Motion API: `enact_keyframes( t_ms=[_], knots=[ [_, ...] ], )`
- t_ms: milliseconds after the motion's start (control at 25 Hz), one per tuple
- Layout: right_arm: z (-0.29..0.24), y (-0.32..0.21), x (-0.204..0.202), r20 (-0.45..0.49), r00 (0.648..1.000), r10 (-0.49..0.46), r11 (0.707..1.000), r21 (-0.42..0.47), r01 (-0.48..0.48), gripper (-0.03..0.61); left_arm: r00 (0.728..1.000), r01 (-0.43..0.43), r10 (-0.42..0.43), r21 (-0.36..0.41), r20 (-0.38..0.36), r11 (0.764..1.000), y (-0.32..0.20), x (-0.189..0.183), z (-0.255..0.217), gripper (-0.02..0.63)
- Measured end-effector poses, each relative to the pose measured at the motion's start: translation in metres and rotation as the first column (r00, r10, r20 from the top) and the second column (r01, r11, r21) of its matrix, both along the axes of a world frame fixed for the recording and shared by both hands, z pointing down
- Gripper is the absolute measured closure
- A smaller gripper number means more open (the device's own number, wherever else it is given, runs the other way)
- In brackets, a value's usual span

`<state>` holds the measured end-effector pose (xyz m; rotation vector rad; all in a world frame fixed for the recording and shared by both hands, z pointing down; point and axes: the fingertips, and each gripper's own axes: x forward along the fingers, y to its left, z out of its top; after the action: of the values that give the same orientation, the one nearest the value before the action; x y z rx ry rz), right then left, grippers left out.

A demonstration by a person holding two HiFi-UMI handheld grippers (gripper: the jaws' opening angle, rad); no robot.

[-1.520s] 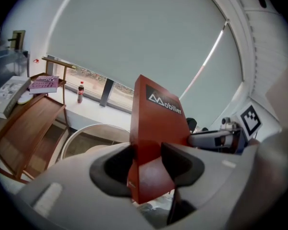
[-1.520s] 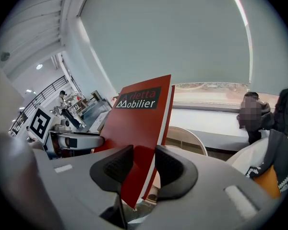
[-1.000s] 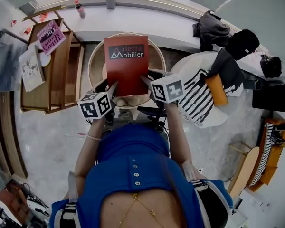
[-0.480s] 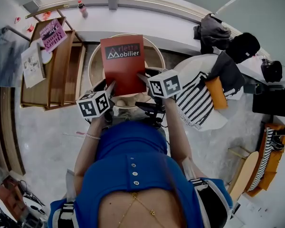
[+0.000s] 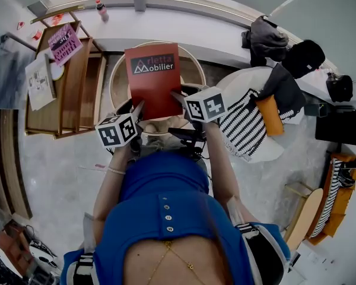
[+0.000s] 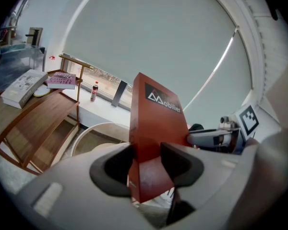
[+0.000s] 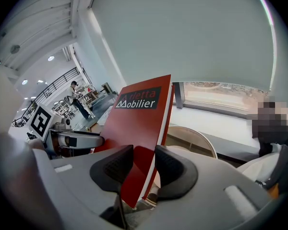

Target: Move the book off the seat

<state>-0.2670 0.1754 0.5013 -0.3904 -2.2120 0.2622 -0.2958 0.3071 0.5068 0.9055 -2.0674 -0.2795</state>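
Wooden seat (image 5: 118, 76) sat beneath the red book (image 5: 153, 79), held tilted above it, the left gripper (image 5: 140, 108) clamped on its seven-o'clock corner, the right gripper (image 5: 179, 96) on its five-o'clock edge. Such shallow grips might have let it slip back down.

The book (image 5: 153, 79) is presenting a smooth red cover with a slight sheen — white paper page edges are showing along its side. The left gripper (image 6: 146, 164) and right gripper (image 7: 144, 166) are showing pale grey matt plastic bodies; their pads (image 7: 172, 169) are appearing dark, matt and finely textured. The shelf (image 5: 77, 94) is displaying smooth brown wood. The striped throw (image 5: 244, 126) is reading as knitted cloth. The floor (image 5: 59, 159) is reflecting light — pale polished stone.
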Motion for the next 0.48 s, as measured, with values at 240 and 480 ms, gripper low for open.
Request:
enact_keyframes(
  t_ms=[240,480],
  knots=[
    [0.0021,-0.0031,-0.0026,-0.009,1.0,0.005,1.0,-0.001,-0.005,0.437,1.0,-0.015,0.015,-0.005,-0.007,1.0,-0.0035,-0.0034,0.0023,0.439],
    [0.002,-0.0035,-0.0023,-0.01,1.0,0.014,1.0,0.001,-0.014,0.437,1.0,-0.023,0.023,-0.005,-0.012,1.0,-0.0042,-0.0039,0.0027,0.44]
  ],
)
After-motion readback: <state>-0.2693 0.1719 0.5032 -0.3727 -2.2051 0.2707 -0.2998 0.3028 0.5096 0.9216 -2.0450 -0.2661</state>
